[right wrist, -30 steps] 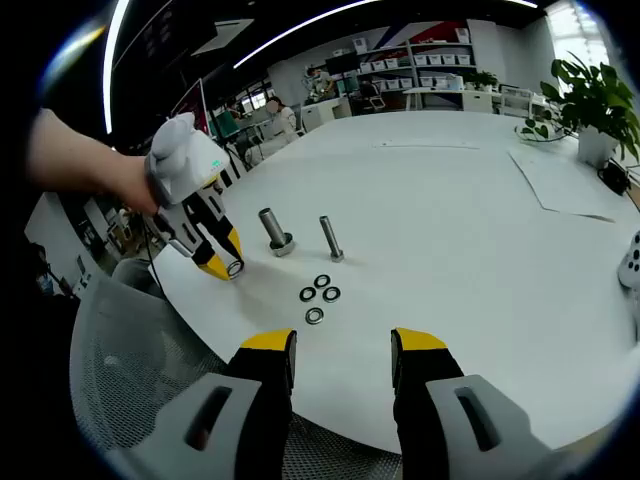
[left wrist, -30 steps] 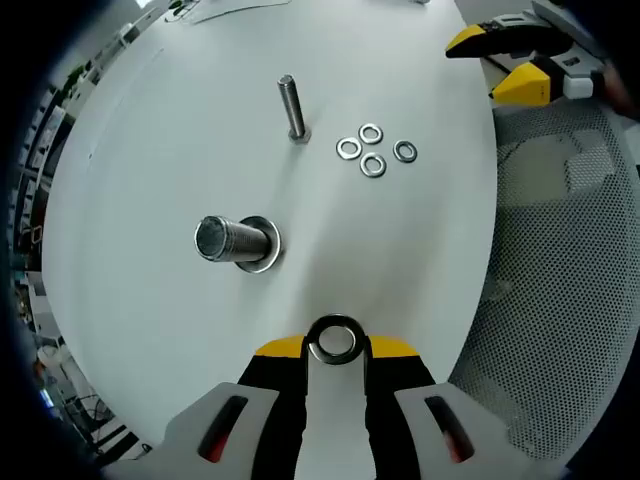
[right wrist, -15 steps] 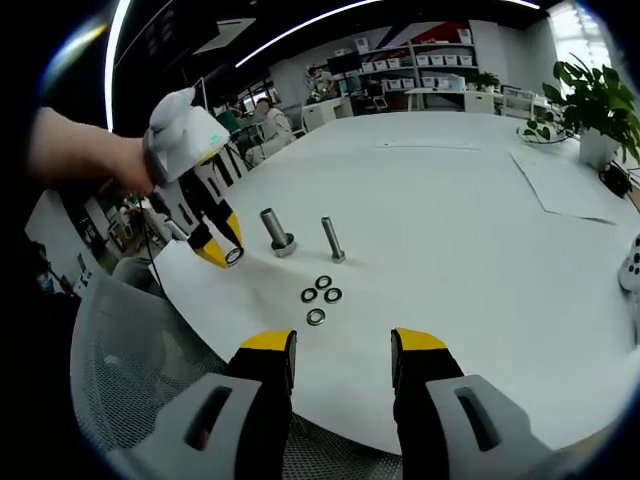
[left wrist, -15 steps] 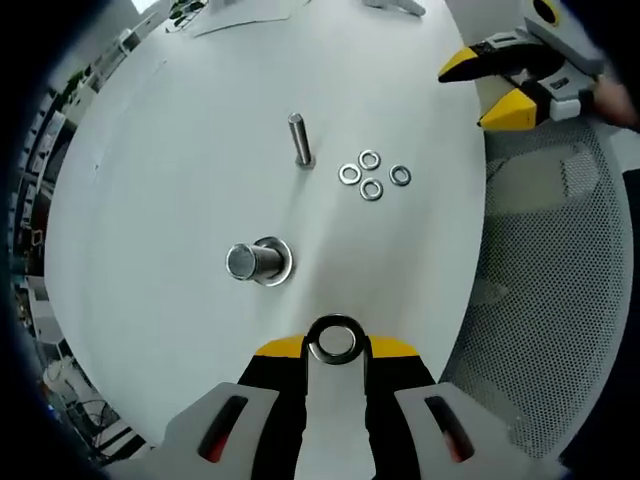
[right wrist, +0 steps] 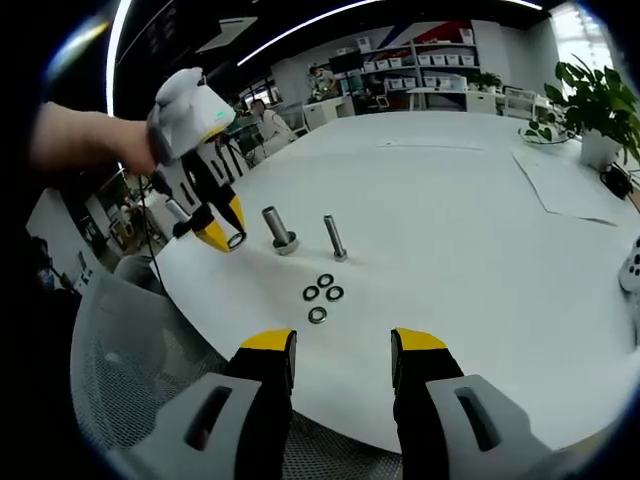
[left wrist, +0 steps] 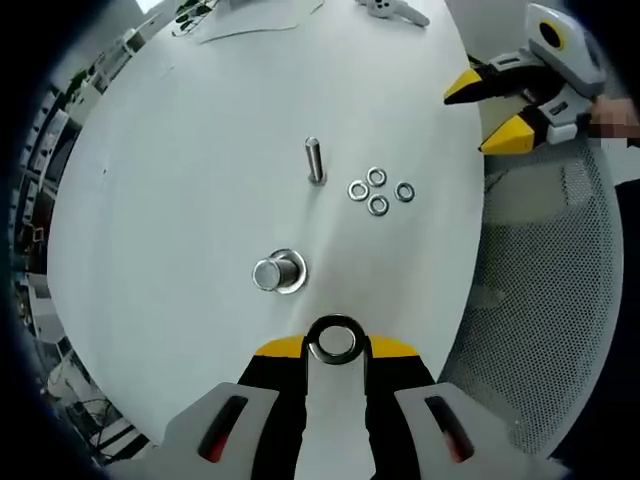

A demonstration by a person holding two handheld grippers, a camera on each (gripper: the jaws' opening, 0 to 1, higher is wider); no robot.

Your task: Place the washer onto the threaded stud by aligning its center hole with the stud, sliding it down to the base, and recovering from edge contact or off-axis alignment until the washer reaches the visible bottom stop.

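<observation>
Steel ring washer (left wrist: 335,341) pinched between yellow-tipped left gripper (left wrist: 335,347) jaws, held above round white table (left wrist: 180,170), near the thick threaded stud on its flanged base (left wrist: 277,272). Beyond that stud stands a thin upright bolt (left wrist: 315,161); four loose small washers (left wrist: 377,190) lie just beside the bolt. Right gripper (right wrist: 341,352) jaws spread, nothing between them, near the table edge. Washer looks clear of the stud, probably untouched.
</observation>
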